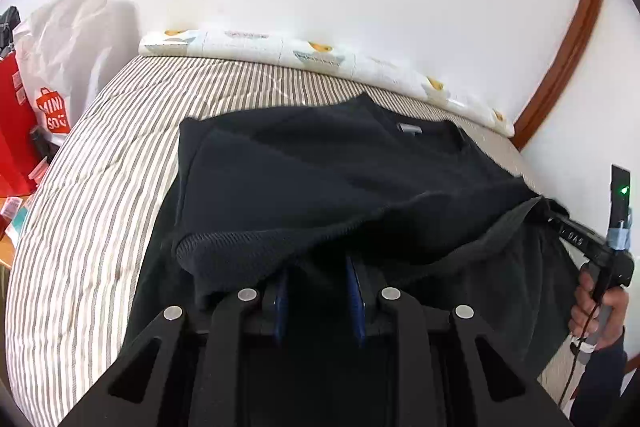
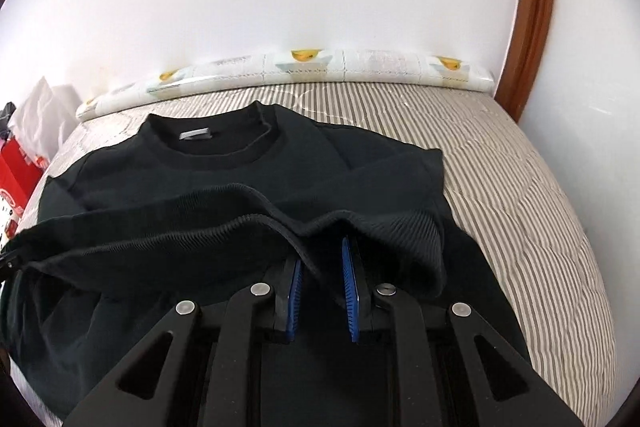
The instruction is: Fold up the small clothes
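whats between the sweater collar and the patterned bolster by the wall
Only bare striped bedcover lies between the black sweater's collar and the patterned bolster; the right wrist view shows it best.

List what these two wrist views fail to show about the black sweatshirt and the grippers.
- Left gripper fingertips: left wrist view, covered by the lifted ribbed hem.
- Right gripper fingertips: right wrist view, under the same hem.
- Neck label text: too small and blurred in both views.
- Black sweatshirt lower body: hidden behind the gripper frames.
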Motion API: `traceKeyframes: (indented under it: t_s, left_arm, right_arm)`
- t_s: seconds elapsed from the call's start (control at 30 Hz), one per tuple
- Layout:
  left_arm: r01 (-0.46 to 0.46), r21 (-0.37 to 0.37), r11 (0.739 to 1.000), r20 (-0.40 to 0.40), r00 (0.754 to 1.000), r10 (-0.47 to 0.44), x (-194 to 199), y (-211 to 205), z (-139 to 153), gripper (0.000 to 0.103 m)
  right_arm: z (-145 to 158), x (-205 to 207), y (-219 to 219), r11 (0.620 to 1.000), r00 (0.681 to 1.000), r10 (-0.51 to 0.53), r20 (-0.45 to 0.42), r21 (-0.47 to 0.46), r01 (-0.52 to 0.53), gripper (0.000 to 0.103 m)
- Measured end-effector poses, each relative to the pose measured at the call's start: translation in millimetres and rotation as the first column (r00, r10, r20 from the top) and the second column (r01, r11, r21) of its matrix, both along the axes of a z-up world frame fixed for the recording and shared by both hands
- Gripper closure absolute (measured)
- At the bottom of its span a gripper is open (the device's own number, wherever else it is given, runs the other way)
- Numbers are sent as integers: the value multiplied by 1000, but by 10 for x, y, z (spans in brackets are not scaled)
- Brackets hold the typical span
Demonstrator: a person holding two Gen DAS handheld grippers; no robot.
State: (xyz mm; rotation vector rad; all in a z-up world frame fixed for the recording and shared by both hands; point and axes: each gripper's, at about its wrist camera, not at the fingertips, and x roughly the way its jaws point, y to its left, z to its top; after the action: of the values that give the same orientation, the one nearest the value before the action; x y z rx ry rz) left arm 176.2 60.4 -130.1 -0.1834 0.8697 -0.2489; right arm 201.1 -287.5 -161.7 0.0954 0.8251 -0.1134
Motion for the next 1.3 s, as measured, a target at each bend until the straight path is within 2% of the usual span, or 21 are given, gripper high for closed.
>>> traceKeyframes:
  t_s: [0.1, 0.27, 0.37, 0.43, 0.47, 0.53, 0.57, 0.6, 0.7, 0.8, 0.9, 1.03, 1.07, 1.13, 1.17, 1.2, 1.23, 1.27, 1.3]
  left_arm:
    - [-7, -11, 1000, 19, 1000, 7, 125, -14, 76, 79]
    - [-20, -19, 1000, 83, 996, 22, 118, 46, 262, 78]
    - [-23, -30, 999, 80, 997, 25, 75, 131, 325, 73]
    - [-35, -14, 999, 86, 996, 36, 32, 179, 340, 72]
    - [-39, -2, 999, 87, 995, 39, 16, 194, 340, 71]
    - [-56, 31, 998, 83, 995, 53, -33, 269, 313, 60]
    - [-64, 40, 997, 79, 995, 60, -46, 294, 296, 58]
    - [-71, 49, 996, 73, 995, 67, -56, 336, 268, 55]
    - [-79, 91, 993, 37, 996, 75, -24, 413, 178, 55]
    - [-80, 124, 989, 14, 997, 78, 50, 431, 88, 55]
    - [-73, 140, 987, -6, 997, 75, 137, 449, 7, 56]
    - [-74, 169, 983, -15, 997, 78, 222, 458, -62, 57]
    - [-74, 154, 985, -14, 997, 77, 236, 470, -66, 59]
    - [-64, 126, 990, -17, 998, 67, 243, 473, -67, 72]
    - [-58, 120, 991, -17, 998, 61, 248, 462, -69, 75]
    - [-59, 119, 991, -9, 998, 60, 244, 446, -67, 79]
    - [-64, 126, 990, 3, 998, 65, 235, 429, -61, 82]
    - [-72, 144, 987, 16, 997, 71, 231, 406, -56, 86]
    - [-76, 164, 984, 25, 997, 73, 227, 380, -51, 89]
  right_arm:
    - [-9, 179, -8, 1000, 1000, 3, -11, -5, -3, 86]
    - [93, 266, -19, 999, 1000, 20, 8, -47, -19, 86]
    - [201, 232, -82, 999, 999, 23, 45, -27, -22, 81]
    - [297, 196, -115, 999, 997, 5, 72, -49, -2, 77]
    - [369, 163, -149, 999, 996, -8, 90, -51, 12, 74]
    - [455, 98, -201, 999, 993, -15, 116, -36, 19, 60]
    - [489, 46, -226, 999, 992, -11, 125, -45, 17, 49]
    - [507, 7, -242, 998, 991, -11, 130, -61, 19, 44]
    - [525, -131, -322, 994, 989, -14, 147, -103, 29, 41]
    - [437, -165, -456, 998, 993, -15, 117, -65, 23, 39]
    - [266, -91, -539, 1000, 998, 13, 59, -3, -13, 39]
    - [80, 94, -514, 999, 999, 32, 23, -21, -31, 39]
    - [55, 157, -505, 999, 999, 48, 26, -20, -47, 39]
    - [11, 285, -484, 997, 997, 72, 20, 0, -72, 39]
    - [-7, 331, -475, 997, 997, 82, 17, 8, -82, 43]
    - [-30, 387, -465, 996, 996, 90, 15, 16, -90, 56]
    - [-60, 434, -452, 995, 995, 95, 9, 19, -95, 65]
    - [-97, 489, -435, 995, 995, 103, -2, 8, -103, 80]
    - [-111, 505, -427, 994, 994, 107, -4, 0, -107, 85]
